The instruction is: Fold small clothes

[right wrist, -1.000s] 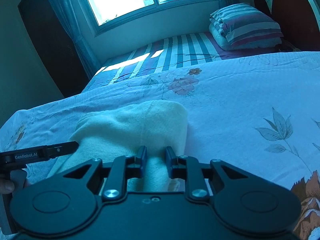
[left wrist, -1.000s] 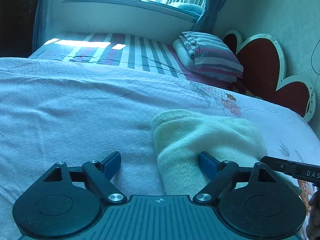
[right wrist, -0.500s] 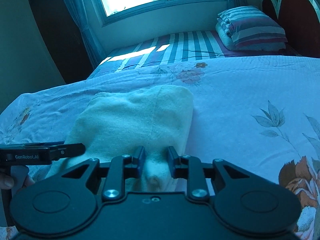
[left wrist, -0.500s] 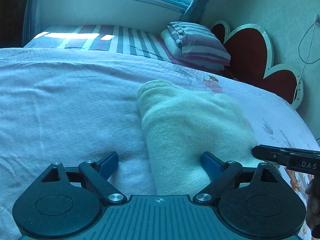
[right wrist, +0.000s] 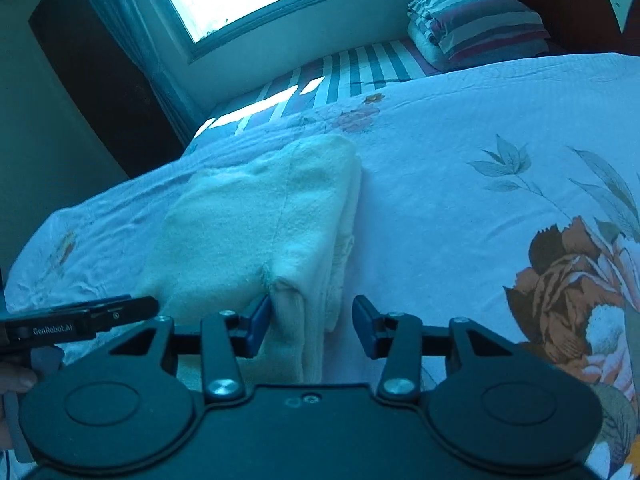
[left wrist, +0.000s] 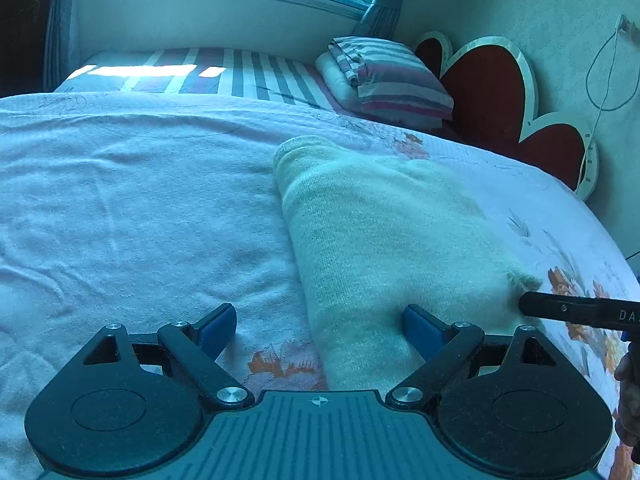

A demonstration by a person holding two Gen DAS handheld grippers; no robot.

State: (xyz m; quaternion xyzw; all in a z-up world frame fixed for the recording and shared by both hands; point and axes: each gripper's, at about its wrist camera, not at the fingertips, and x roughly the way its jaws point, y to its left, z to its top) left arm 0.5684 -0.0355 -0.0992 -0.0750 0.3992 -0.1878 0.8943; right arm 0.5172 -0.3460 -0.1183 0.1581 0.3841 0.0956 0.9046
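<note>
A pale yellow knitted garment (left wrist: 384,232) lies folded on the floral bedspread (left wrist: 120,208). My left gripper (left wrist: 320,326) is open, its jaws straddling the garment's near left edge, right pad on the knit. In the right wrist view the same garment (right wrist: 256,216) lies folded in layers. My right gripper (right wrist: 310,322) is open around its near right corner and holds nothing. The right gripper's finger shows in the left wrist view (left wrist: 576,312); the left one shows in the right wrist view (right wrist: 80,320).
Striped pillows (left wrist: 384,76) and a striped sheet (left wrist: 224,72) lie beyond the bedspread under the window. A red heart-shaped headboard (left wrist: 496,100) stands on the right. A dark doorway (right wrist: 96,76) is at the left.
My right gripper has opened and let go of the garment's corner. Both grippers have pulled back and risen a little, so more of the folded garment shows.
</note>
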